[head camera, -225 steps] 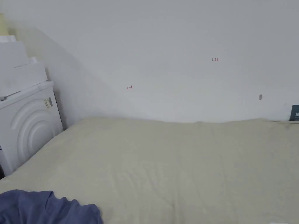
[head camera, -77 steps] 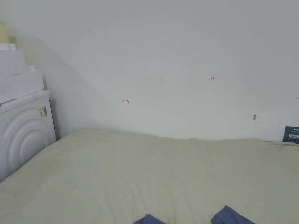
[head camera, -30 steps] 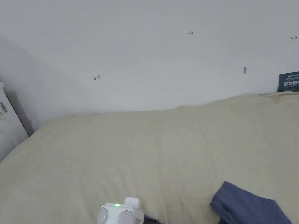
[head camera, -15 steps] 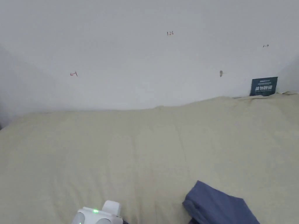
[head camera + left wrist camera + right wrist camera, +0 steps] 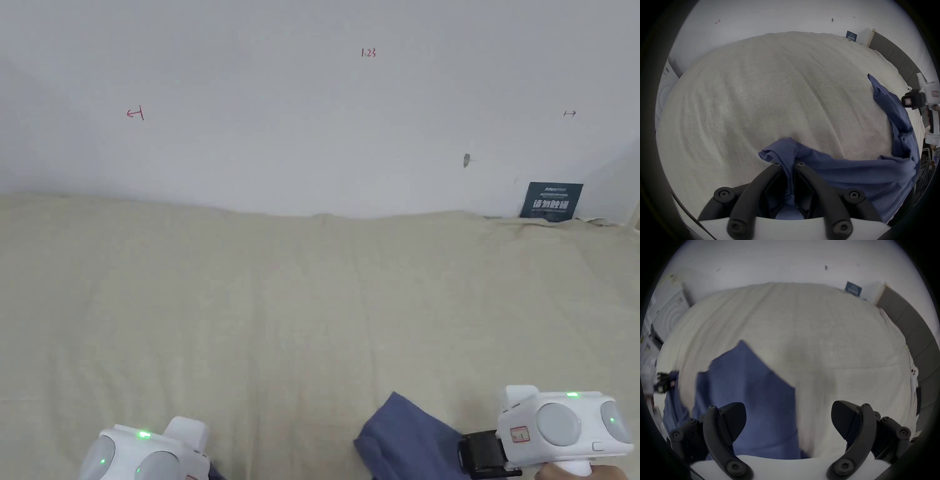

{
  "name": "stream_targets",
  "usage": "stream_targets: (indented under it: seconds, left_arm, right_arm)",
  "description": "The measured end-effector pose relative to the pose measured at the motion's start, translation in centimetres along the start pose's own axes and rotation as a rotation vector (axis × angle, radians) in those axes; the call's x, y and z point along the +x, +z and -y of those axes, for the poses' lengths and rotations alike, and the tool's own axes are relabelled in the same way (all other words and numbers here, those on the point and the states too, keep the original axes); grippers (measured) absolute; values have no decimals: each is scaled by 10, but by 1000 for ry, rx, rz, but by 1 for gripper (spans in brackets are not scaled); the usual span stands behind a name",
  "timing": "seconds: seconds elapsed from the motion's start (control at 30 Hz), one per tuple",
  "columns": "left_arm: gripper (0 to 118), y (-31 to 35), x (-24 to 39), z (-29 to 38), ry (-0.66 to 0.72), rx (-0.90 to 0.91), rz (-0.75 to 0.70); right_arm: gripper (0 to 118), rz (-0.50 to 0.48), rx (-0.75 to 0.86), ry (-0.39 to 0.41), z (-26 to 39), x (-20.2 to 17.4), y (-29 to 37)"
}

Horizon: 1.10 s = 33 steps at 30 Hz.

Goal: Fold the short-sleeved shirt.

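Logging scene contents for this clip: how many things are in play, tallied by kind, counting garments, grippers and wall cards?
Garments: 1, the blue short-sleeved cotton shirt on the beige bed sheet.
Grippers: 2, the left gripper with its jaws shut on the shirt, and the right gripper with its jaws open.
Wall cards: 1, the dark teal card.
Total: 4.

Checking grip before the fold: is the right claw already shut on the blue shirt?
No, the right claw is wide open, hovering over the blue shirt.
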State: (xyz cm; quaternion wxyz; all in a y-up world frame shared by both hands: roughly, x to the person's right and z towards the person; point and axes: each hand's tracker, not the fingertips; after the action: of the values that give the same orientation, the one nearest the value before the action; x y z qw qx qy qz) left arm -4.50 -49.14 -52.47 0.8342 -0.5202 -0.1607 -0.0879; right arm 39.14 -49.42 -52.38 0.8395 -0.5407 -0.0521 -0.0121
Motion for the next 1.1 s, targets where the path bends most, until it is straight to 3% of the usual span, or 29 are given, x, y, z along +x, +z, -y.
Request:
stream_targets:
  seconds: [0.03,0.1,0.13,0.17,0.2,0.3,0.33,0.4,0.47,0.53,0.77,0.93,1.1]
  left_arm:
    - [8,1,2,1,4,1,0]
    - [8,-1,3,1,1,1,-4]
    - [8,-2,3,0,-7,1,-6]
    - [8,-8,0,-1,-11,1,-6]
    - [8,-10,-2,-1,-15,3,-6]
    - [8,-8,-3,7,-1,40,-2]
    - [8,-6,-3,10,18,59,1]
    - [8,0,-5,15,15,107,10]
    - [8,25,-6,25,53,166,23]
    - [8,55,-10,35,93,227,47]
    - [8,232,-17,86,14,562,98]
    - [8,356,-34,104,6,790,29]
    - [8,452,-57,103,18,964,-72]
  right_arm:
    - [86,4,-39,1,1,0,-9]
    - [86,-20,-13,25,14,-7,-13]
    - [86,14,20,21,16,-8,-7]
    - [81,-8,35,17,18,-8,-2]
    - [70,-44,58,18,21,-9,2]
    - [8,-57,70,38,29,-20,17]
    - [3,-47,79,51,30,-23,21]
    - [3,-35,105,51,33,-26,29]
    - [3,-104,169,-18,38,-21,55]
    - [3,-142,241,-14,43,-22,90]
    - [3,-198,577,0,67,-16,268]
    - [3,-139,808,34,77,-13,405]
    - [3,-79,987,-3,66,-4,509]
